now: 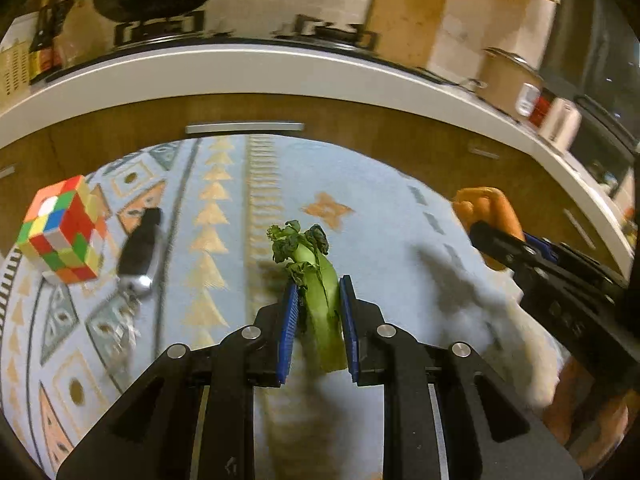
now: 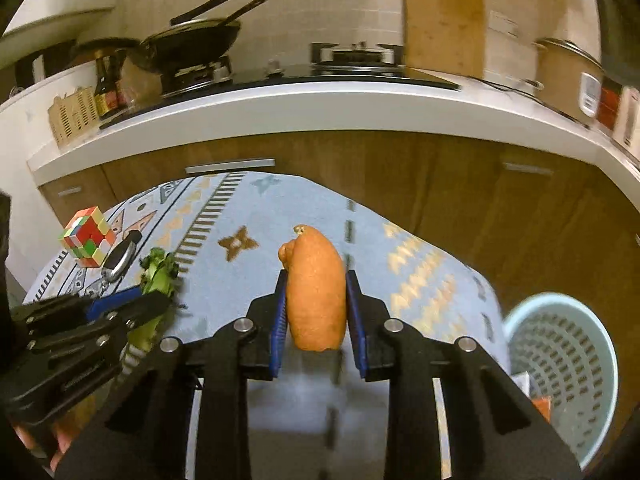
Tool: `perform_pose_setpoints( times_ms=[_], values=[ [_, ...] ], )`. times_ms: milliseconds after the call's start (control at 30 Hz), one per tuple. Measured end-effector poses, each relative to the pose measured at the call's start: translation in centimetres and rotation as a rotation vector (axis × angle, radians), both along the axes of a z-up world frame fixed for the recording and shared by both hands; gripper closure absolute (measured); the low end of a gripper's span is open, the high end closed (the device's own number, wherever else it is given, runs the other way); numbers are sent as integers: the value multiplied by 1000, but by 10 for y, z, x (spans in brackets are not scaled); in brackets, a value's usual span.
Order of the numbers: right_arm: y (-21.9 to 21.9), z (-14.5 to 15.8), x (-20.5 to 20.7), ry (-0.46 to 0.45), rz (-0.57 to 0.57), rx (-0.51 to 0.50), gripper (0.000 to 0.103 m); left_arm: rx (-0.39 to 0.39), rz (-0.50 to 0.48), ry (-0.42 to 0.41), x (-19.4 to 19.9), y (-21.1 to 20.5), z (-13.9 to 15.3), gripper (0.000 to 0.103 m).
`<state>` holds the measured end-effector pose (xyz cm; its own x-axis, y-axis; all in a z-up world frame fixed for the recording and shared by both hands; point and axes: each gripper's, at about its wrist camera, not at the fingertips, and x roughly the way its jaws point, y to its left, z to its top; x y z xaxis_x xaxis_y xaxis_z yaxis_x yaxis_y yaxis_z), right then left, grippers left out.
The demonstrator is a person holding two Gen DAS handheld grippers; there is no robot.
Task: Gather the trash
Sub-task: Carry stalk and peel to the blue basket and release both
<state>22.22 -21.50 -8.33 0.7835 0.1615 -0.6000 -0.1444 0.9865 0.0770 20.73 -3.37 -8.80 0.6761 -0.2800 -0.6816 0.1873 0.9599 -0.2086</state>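
Observation:
My left gripper is shut on a green vegetable stalk with wilted leaves and holds it above the patterned cloth. The stalk also shows in the right wrist view, held by the left gripper. My right gripper is shut on an orange carrot piece, lifted above the cloth. The carrot piece also shows at the right of the left wrist view. A light blue perforated waste basket stands on the floor at the lower right, beside the table.
A colourful puzzle cube and a black-and-silver car key lie at the cloth's left side. Behind the table runs a white countertop with a stove, a wok, bottles and a pot. Brown cabinet doors stand below it.

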Motion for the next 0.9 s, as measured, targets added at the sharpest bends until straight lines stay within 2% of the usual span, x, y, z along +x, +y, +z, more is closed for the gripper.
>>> perform_pose_setpoints(
  times_ms=[200, 333, 433, 533, 700, 900],
  values=[
    [-56, 27, -41, -40, -98, 53, 79, -5, -123, -70, -31, -43, 31, 84],
    [-107, 47, -71, -71, -193, 70, 79, 20, -209, -126, -44, -88, 52, 84],
    [-144, 51, -86, -59, -260, 74, 79, 17, -273, -142, -47, -125, 61, 84],
    [-181, 48, -99, -42, -343, 74, 79, 38, -330, -153, -48, -164, 64, 84],
    [-235, 28, -113, 1, -444, 129, 79, 42, -413, -122, -42, -222, 59, 84],
    [-273, -4, -117, 74, -499, 191, 78, 85, -497, -106, -39, -276, 45, 84]
  ],
)
